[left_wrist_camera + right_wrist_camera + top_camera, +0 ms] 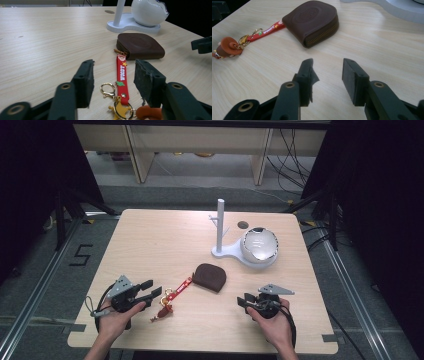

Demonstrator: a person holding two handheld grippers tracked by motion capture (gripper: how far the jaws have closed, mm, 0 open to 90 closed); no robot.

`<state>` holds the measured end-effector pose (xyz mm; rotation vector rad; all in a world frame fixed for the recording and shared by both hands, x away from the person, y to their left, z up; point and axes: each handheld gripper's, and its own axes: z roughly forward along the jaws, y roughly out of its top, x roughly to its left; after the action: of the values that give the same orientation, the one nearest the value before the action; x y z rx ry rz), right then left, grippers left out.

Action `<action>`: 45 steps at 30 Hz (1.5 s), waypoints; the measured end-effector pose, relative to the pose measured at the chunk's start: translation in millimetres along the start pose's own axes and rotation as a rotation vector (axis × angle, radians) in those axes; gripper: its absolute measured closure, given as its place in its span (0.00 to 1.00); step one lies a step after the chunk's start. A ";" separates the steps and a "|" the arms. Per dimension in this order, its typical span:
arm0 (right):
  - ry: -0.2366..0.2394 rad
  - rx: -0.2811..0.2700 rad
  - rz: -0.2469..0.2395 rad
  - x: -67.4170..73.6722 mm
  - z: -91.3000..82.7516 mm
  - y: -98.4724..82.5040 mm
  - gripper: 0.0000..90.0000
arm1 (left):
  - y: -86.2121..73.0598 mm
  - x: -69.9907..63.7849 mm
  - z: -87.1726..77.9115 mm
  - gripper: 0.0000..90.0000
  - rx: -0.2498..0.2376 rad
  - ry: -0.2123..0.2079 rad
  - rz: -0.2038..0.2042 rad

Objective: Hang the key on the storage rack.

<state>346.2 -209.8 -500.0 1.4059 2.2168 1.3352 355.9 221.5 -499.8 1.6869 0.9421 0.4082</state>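
hovering low over the red keychain strap, the left gripper is holding its jaws spread either side without pinching, seemingly lining up a grasp; the right gripper is waiting spread-jawed near the brown pouch.

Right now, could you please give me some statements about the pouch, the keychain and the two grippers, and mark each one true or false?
1. The brown pouch lies flat on the table, zipped shut. True.
2. The left gripper is closed on the red strap. False: its jaws stand open, the strap lying on the table between them.
3. The red strap is attached at the pouch's zipper. True.
4. The right gripper holds the pouch. False: it is open with bare table between its jaws.
5. The white stand lies tipped over. False: it stands upright.
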 end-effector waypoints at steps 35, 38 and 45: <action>-0.034 0.129 0.066 4.4 34.4 54.2 0.49 | 33.0 -32.0 52.4 0.98 0.192 -0.042 0.208; -0.030 0.141 0.083 5.4 37.2 57.7 0.49 | 34.5 -32.2 59.3 0.98 0.222 -0.051 0.217; -0.027 0.152 0.124 3.4 48.6 67.6 0.48 | 38.9 -36.4 77.4 0.98 0.279 -0.082 0.262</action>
<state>414.5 -169.2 -474.9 1.6285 2.2889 1.1977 400.9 140.7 -482.7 2.0770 0.7449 0.3896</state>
